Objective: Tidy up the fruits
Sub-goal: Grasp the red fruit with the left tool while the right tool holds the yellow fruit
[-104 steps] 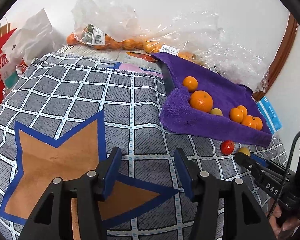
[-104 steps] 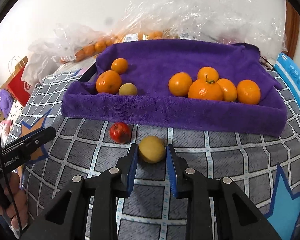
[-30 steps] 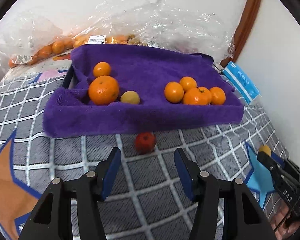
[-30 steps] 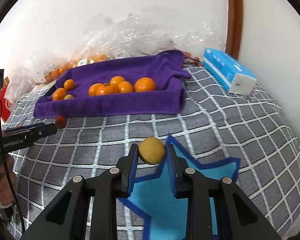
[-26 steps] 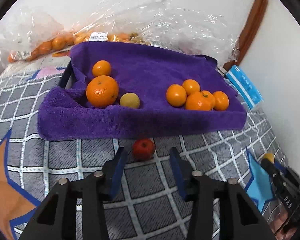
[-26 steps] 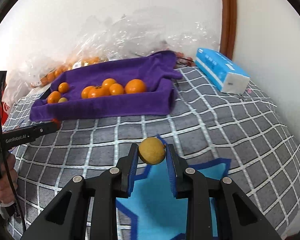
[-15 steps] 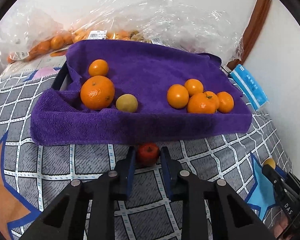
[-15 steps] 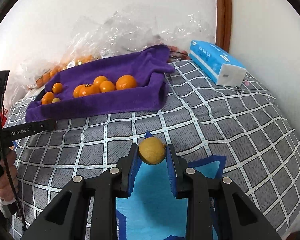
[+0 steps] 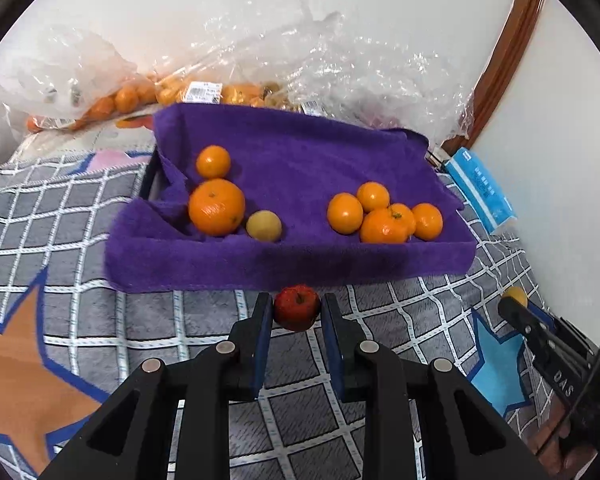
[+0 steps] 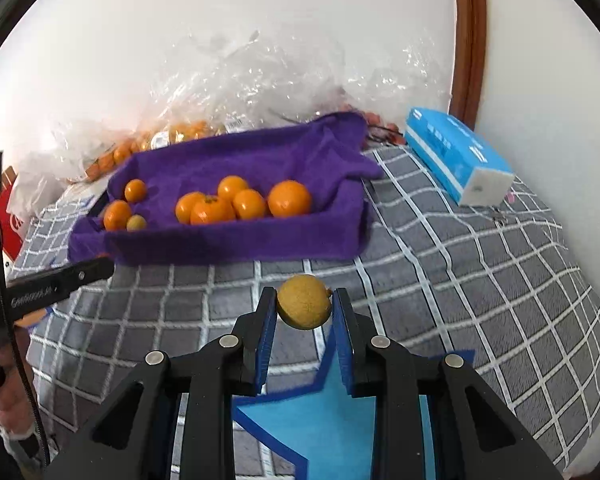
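Observation:
My left gripper (image 9: 297,312) is shut on a small red apple (image 9: 297,307), held just in front of the purple towel-lined tray (image 9: 292,264). Inside the tray lie several oranges (image 9: 217,207) and one yellow-brown fruit (image 9: 264,225). My right gripper (image 10: 305,307) is shut on a round yellow fruit (image 10: 304,306), raised above the grey checked cloth and a blue star patch (image 10: 332,420). The same tray (image 10: 236,240) sits further back in the right wrist view, left of centre. At the right edge of the left wrist view the right gripper (image 9: 514,303) shows with its yellow fruit.
Clear plastic bags (image 9: 332,68) with more oranges lie behind the tray against the wall. A blue tissue pack (image 10: 456,160) rests to the tray's right. An orange star patch (image 9: 20,364) marks the cloth at left. A hand (image 10: 8,392) grips the left tool's handle.
The left gripper moved up to the red apple, shut on it and lifted it slightly. The right gripper rose and drew back a little with the yellow fruit still held.

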The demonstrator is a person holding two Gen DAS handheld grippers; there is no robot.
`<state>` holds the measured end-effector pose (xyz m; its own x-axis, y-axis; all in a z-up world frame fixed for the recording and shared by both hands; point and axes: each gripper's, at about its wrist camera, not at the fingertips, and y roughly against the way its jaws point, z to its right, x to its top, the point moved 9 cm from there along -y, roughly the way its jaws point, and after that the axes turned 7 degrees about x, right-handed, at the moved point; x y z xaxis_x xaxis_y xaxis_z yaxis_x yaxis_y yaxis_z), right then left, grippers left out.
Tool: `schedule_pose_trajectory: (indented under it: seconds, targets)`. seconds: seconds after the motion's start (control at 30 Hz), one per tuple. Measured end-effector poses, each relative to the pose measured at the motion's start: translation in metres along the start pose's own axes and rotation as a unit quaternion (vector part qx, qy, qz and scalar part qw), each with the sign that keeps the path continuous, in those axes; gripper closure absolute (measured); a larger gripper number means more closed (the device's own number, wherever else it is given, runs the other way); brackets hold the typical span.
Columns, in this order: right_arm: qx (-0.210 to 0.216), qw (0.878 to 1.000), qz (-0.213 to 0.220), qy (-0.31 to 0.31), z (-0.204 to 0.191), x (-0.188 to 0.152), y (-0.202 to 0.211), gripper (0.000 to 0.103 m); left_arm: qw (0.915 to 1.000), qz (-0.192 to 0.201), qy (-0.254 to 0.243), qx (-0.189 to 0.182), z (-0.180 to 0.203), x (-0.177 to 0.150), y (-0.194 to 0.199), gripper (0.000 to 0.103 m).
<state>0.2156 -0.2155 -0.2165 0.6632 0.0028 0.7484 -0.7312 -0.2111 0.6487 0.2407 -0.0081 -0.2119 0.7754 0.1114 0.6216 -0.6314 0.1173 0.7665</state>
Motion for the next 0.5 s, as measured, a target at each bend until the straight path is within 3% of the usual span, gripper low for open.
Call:
schedule_pose_trajectory:
  seconds: [0.5]
  targets:
    - [0.01,0.999,0.003,-0.046,-0.006,0.036,0.006,0.075,0.9997,0.016,0.018,-0.006,-0.02,0.02,0.016,0.079]
